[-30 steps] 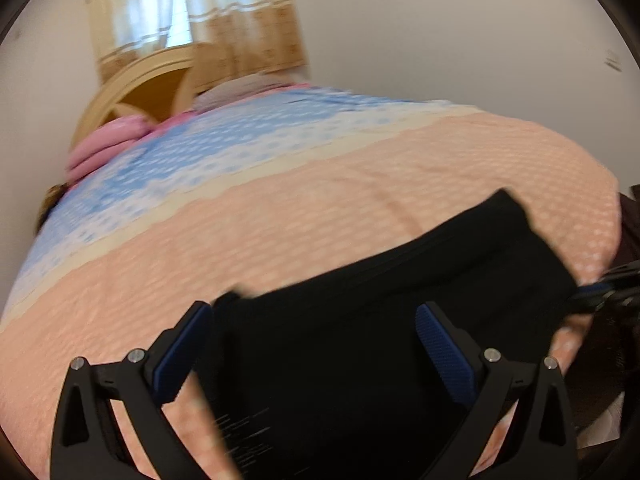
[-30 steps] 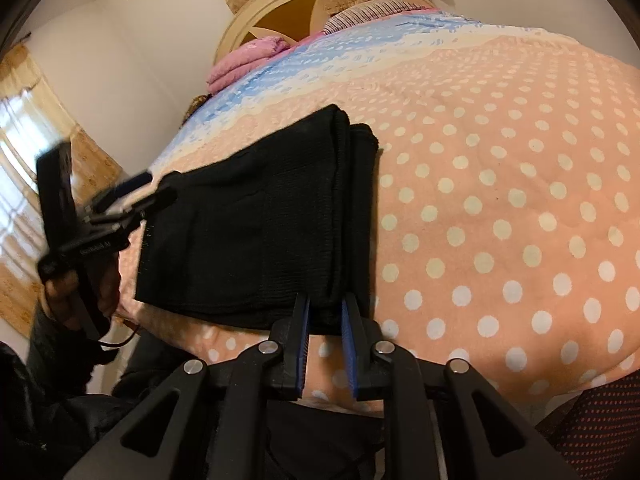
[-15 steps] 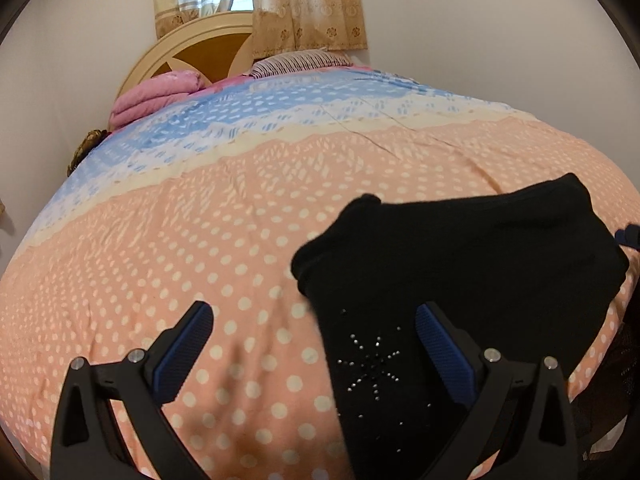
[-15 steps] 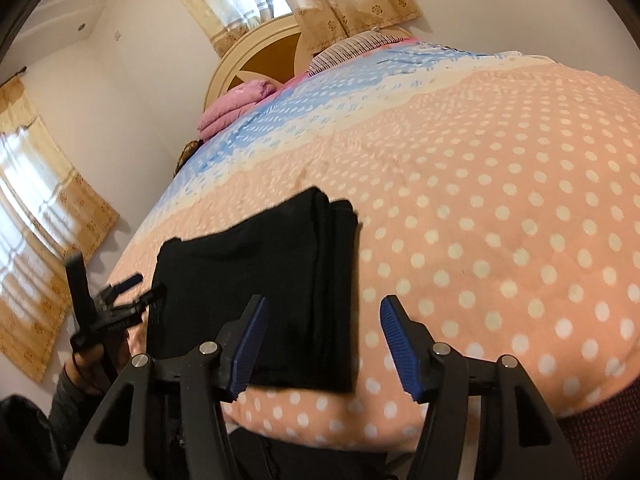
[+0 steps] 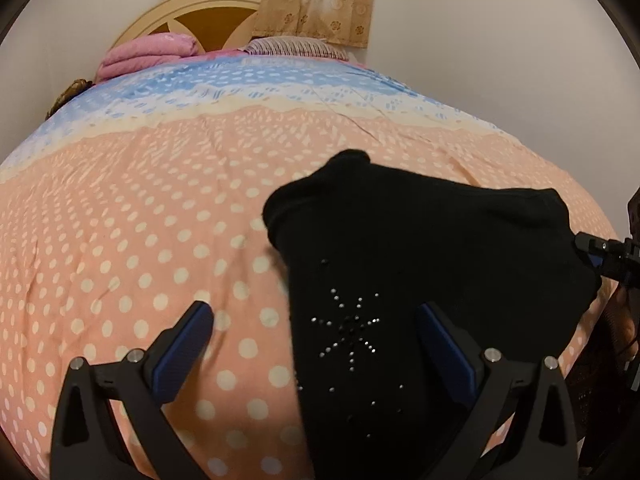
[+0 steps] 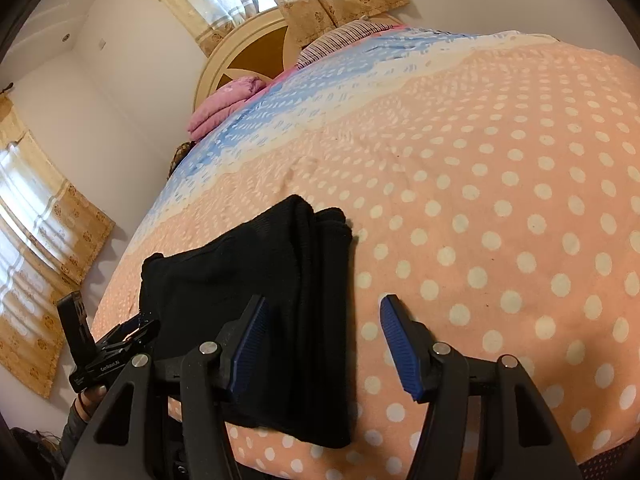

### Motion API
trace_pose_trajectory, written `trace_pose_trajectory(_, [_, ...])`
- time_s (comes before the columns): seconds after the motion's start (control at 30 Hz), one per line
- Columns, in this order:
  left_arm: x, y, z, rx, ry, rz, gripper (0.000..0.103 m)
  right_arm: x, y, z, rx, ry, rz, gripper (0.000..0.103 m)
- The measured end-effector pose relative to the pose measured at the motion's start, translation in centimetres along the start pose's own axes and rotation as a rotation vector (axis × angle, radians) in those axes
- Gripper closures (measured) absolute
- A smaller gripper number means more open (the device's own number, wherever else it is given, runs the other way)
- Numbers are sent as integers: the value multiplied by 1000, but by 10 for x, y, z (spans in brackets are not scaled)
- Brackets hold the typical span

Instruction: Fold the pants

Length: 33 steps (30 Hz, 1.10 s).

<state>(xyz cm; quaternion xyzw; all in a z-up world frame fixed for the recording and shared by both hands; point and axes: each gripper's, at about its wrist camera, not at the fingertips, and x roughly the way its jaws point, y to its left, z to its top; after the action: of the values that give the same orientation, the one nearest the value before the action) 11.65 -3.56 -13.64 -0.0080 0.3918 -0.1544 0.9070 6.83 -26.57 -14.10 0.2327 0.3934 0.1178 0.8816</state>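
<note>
One pair of black pants, folded into a thick stack, lay near the bed's front edge on the dotted peach cover, a studded star facing up at 6 o'clock in the left wrist view. Left gripper hovered with jaws apart, its right finger over the cloth. Right gripper had just been opening, jaws apart, clamping nothing. Pink blanket lay at 11 o'clock by the headboard.

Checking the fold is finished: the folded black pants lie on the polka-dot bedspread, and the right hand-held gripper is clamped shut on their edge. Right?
Not quite. The right wrist view shows the right hand-held gripper open, its jaws having just opened; the folded black pants lie free on the polka-dot bedspread.
</note>
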Motion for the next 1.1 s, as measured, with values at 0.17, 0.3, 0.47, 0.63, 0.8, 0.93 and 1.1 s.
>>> trace_pose_trajectory(0.17, [0,0,-1,-8,-13,-23,0,19,12,-9,-35,47,14,44])
trace_pose_trajectory(0.3, [-1,1,1,-12,-19,-51,8,18,7,-9,1,52,63,66])
trace_pose_trajectory(0.47, [-6,-2,1,-16,-33,-136,55,9,20,-12,-36,30,99,75])
trace_pose_trajectory(0.63, [-13,18,4,-90,-41,-219,88,-2,39,-6,-77,10,128,76])
trace_pose_trajectory(0.8, [-31,34,12,-143,-64,-254,91,-2,76,18,-166,7,164,77])
trace_pose_trajectory(0.93, [-62,57,23,-150,-129,-205,91,18,117,41,-247,19,209,77])
trace_pose_trajectory(1.1, [-104,109,30,-170,-203,-77,91,77,178,66,-295,69,314,77])
